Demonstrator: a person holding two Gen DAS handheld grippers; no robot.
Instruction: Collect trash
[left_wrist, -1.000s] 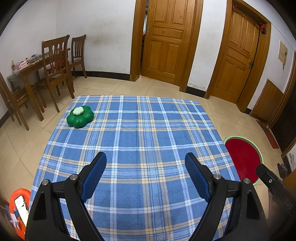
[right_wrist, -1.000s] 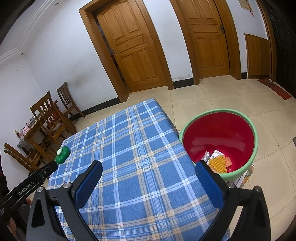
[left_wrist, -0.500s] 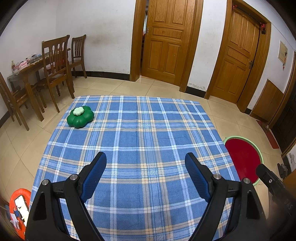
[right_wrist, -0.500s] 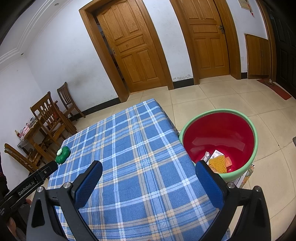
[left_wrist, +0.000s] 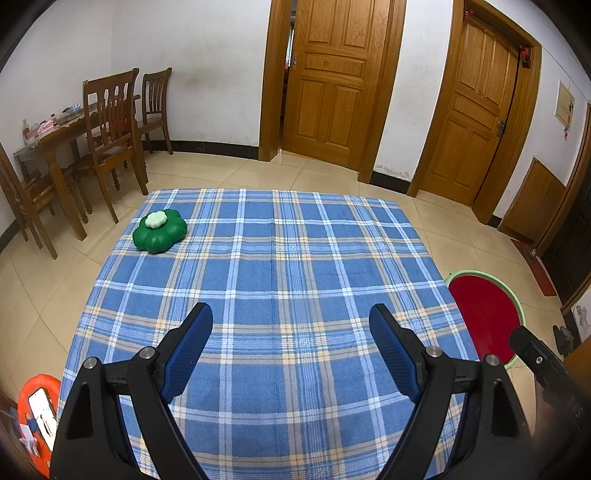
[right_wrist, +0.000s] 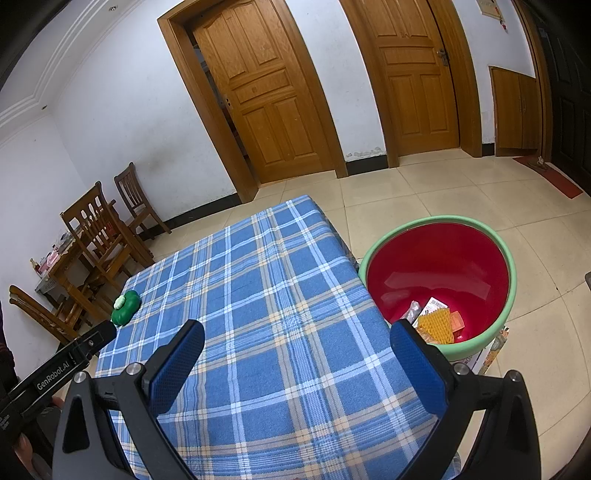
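Over the plaid-clothed table (left_wrist: 295, 266) nothing has changed: both my left gripper (left_wrist: 291, 334) and right gripper (right_wrist: 297, 345) hang with jaws wide and empty. The trash (right_wrist: 437, 321) lies in the red basin (right_wrist: 511, 266); collecting looks finished.

a: light's even and fairly bright, soft shadows, both views sharp.
b: fisheye bends the door frames (left_wrist: 424, 92), corners go black (slight glare inside the red basin (right_wrist: 439, 273)).

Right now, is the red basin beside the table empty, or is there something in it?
Not empty. The red basin holds a few pieces of trash at its bottom: a yellow textured piece, an orange one and a white packet.
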